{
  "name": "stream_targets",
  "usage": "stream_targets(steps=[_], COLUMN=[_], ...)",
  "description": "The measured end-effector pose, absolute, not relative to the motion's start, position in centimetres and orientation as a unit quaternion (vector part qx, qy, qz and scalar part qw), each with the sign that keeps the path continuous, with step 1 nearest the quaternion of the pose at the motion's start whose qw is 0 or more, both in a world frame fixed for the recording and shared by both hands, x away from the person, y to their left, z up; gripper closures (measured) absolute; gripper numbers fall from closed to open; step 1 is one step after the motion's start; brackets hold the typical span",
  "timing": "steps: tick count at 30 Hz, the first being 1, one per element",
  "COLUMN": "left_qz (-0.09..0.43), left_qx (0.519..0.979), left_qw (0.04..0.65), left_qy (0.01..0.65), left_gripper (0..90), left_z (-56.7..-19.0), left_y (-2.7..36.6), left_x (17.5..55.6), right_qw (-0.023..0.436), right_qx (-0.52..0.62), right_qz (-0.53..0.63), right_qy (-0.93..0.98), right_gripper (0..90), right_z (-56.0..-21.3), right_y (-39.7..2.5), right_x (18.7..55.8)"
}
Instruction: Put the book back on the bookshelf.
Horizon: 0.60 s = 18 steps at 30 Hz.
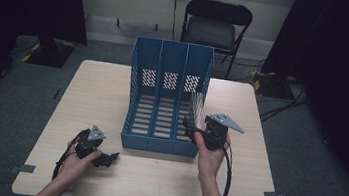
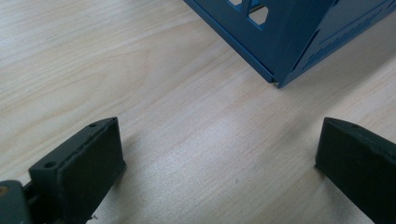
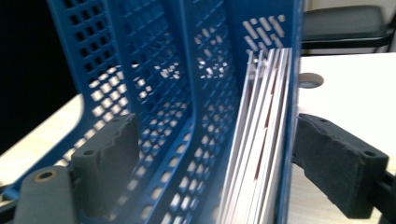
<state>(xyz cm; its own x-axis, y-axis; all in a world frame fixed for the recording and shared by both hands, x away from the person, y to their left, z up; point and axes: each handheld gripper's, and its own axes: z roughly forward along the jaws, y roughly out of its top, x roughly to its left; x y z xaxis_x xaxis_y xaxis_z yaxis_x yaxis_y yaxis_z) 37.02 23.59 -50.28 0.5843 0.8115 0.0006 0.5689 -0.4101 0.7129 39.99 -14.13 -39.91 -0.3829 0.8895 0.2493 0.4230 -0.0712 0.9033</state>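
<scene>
Papers (image 3: 259, 140) standing on edge in the rightmost slot of the blue file rack (image 1: 167, 77), mid-tabletop (image 1: 102, 180) toward the far edge. Right hand-held gripper (image 1: 194, 126) at the rack's right front corner, jaws spread wide around papers and outer wall, not clamped, as seen close in its own view. Left hand-held gripper (image 1: 109, 159) near the front edge, jaws apart over bare wood, rack corner (image 2: 280, 70) just ahead.

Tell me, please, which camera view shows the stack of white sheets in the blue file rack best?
The right gripper view: the white sheets stand on edge close up, inside the blue file rack, against its right wall. The high view shows them small and thin in the rightmost compartment. The left gripper view offers a rack corner.
</scene>
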Motion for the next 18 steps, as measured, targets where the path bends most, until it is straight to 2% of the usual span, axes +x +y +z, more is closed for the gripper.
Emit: stream_targets(steps=[18], left_qz=[0.175], left_qx=[0.821], left_qw=[0.344], left_qy=[0.42], left_gripper=[0.3], left_z=[-50.3], left_y=[23.6], left_x=[37.0], right_qw=[0.198], right_qx=[0.466], right_qz=[0.501], right_qy=[0.702], right_gripper=[14.4], right_z=[-39.0], right_y=[-18.2], right_x=[36.9])
